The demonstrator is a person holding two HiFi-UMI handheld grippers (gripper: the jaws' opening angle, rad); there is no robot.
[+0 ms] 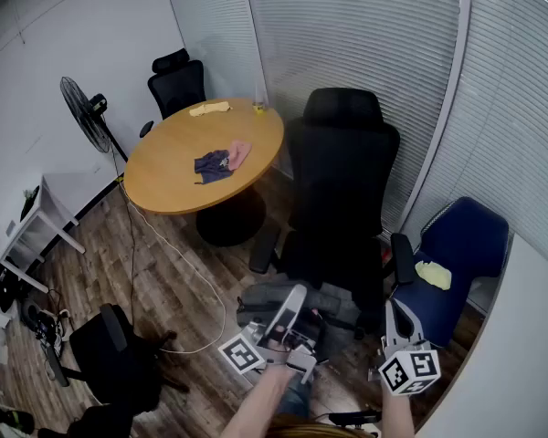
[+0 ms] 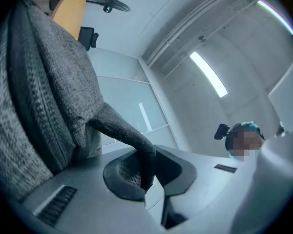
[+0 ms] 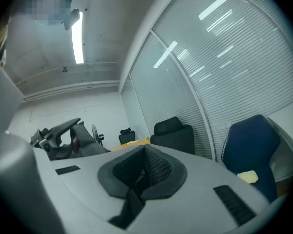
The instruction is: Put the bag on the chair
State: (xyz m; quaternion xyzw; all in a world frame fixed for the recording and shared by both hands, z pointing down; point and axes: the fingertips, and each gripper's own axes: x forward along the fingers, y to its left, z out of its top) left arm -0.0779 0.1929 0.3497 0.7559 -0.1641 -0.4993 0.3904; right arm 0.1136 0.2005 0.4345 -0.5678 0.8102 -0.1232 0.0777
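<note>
Left gripper view, strap [image 2: 123, 130] of grey bag [image 2: 44, 96] pinched in left claw [image 2: 147, 178]

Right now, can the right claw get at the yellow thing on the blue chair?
Probably yes. The right claw is shut and empty, close beside the blue chair. The yellow thing lies uncovered on its seat, with nothing seen between.

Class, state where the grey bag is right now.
Head view, bottom centre: the grey bag is held by its strap in the left gripper, just in front of the black chair.
</note>
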